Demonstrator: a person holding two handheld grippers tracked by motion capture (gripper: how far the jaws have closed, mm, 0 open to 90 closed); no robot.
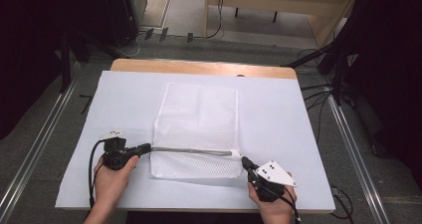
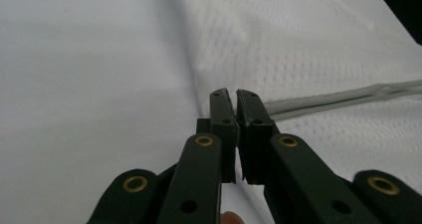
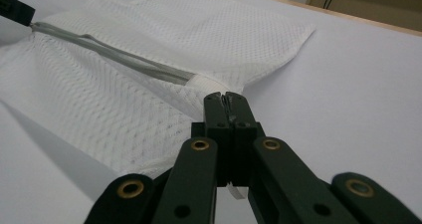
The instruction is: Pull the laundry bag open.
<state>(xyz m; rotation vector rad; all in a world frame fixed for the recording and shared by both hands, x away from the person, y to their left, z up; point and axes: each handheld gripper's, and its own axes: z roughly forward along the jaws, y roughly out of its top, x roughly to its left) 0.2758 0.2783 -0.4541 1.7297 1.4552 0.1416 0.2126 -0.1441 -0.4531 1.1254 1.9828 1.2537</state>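
We have the white mesh bag [image 1: 196, 129] near the table's [image 1: 298, 134] front edge, our left gripper [image 1: 144, 148] and right gripper [image 1: 245, 161] each pinched closed on an end of its grey zipper [image 1: 191, 151], and uneven pulling could slip a thin end free.

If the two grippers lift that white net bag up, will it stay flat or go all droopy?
Probably droopy: the white mesh bag is thin netting that already ripples near the right gripper. Likely light too. The grey zipper strip, pulled straight toward the left gripper, should sag less.

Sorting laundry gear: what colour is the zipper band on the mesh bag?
Grey zipper band on the white mesh bag; clearest in right gripper view.
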